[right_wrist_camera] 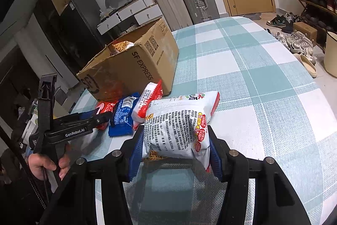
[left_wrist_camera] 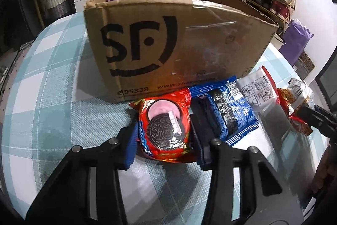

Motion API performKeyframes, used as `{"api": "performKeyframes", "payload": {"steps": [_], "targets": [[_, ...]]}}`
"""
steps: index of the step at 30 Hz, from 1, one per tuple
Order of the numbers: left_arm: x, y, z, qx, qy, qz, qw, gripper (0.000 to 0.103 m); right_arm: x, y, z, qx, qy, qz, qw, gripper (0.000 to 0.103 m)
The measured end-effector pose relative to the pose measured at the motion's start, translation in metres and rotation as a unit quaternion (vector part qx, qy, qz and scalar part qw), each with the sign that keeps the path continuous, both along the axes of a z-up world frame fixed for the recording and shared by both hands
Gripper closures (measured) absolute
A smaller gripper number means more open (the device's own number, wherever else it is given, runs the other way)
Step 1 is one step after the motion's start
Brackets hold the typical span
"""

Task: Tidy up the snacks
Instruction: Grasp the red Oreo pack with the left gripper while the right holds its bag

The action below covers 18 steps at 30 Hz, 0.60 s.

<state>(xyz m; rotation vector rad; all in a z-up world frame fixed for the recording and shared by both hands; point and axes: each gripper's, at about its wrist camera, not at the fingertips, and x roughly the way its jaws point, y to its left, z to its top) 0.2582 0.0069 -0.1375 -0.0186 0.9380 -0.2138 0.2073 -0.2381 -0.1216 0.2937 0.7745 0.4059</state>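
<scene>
Clamped: left gripper [left_wrist_camera: 164, 136] on red glossy Oreo packet [left_wrist_camera: 166, 130], right gripper [right_wrist_camera: 172, 153] on white printed snack bag [right_wrist_camera: 179, 128]; brown cardboard box [left_wrist_camera: 168, 39] at twelve o'clock holds some snacks, blue [left_wrist_camera: 227, 111] and white [left_wrist_camera: 259, 90] packets still outside.

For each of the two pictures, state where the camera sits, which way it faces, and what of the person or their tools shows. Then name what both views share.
Left wrist: on the left gripper, facing the cardboard box; its fingers clamp the red Oreo pack.
Right wrist: on the right gripper, facing across the table; it grips the white snack bag; a hand shows.
Shared: box, blue pack, Oreo pack.
</scene>
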Motion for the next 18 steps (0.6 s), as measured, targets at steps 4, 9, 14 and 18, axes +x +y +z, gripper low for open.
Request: {"api": "performKeyframes", "payload": {"steps": [4, 9, 14, 18], "targets": [[-0.008, 0.002, 0.002, -0.004, -0.002, -0.005, 1.0, 0.062, -0.007, 0.0, 0.004, 0.003, -0.004, -0.001, 1.0, 0.048], [-0.021, 0.005, 0.009, -0.008, -0.008, -0.004, 0.9999, 0.062, -0.014, -0.001, 0.01, 0.008, -0.007, -0.003, 1.0, 0.048], [-0.036, 0.005, 0.017, -0.009, -0.015, -0.006, 0.9998, 0.062, -0.023, 0.002, 0.017, 0.01, -0.014, 0.0, 1.0, 0.048], [-0.046, 0.006, 0.027, -0.012, -0.018, -0.003, 0.9998, 0.062, -0.029, 0.007, 0.025, 0.01, -0.021, 0.007, 1.0, 0.048]]}}
